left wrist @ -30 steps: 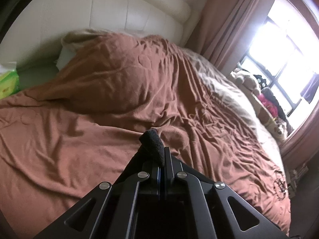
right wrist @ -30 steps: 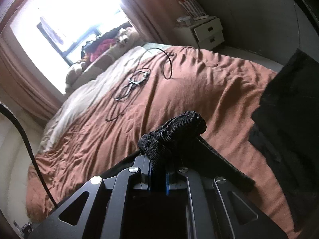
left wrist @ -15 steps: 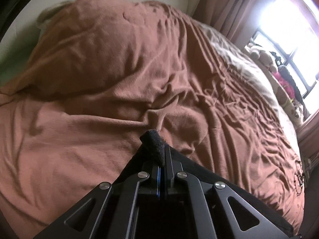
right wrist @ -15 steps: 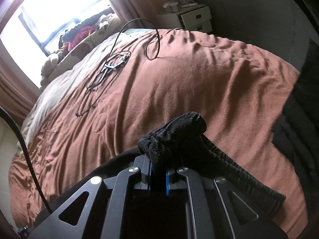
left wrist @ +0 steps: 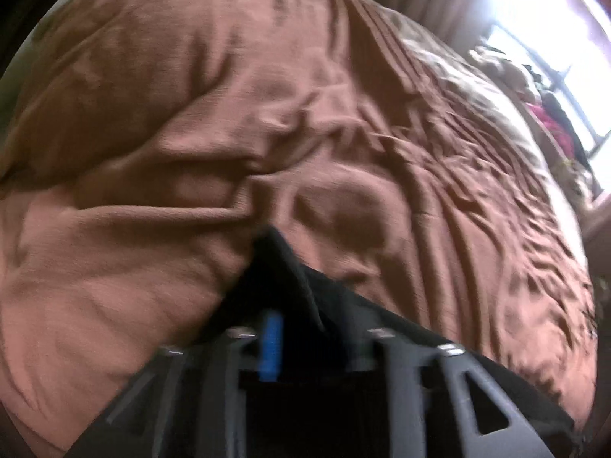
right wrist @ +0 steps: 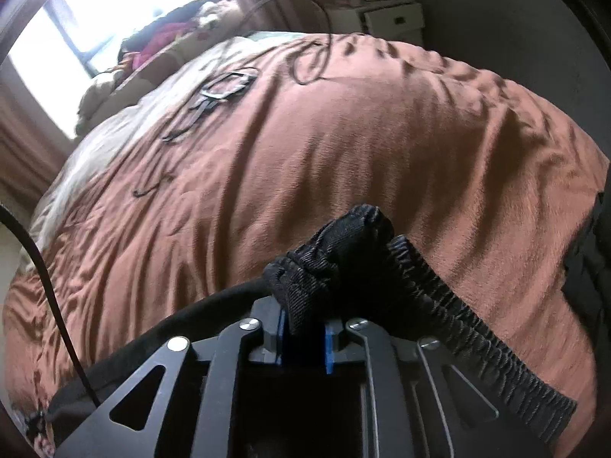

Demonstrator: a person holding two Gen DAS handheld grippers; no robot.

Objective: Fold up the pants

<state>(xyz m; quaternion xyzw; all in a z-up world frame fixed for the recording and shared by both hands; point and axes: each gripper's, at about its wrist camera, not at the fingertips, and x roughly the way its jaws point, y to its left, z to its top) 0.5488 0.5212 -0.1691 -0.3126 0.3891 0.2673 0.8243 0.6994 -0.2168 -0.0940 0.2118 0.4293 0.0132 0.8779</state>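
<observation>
Two grippers are low over the brown bedspread [right wrist: 343, 145], both letting go of the black pants [right wrist: 477, 343]. Judged stage: a fold has been carried over and is being laid down; smoothing and any further folds look left to do.

Left gripper [left wrist: 305, 328]: jaws opening, clearly spread; a peak of dark cloth at 12 o'clock lies loose between them, no pinch visible (frame blurred).

Right gripper [right wrist: 305, 328]: jaws opening, gap narrow; bunched waistband stands between the blue pads, contact looks light. Elastic band trails toward 4 o'clock across the bedspread.
</observation>
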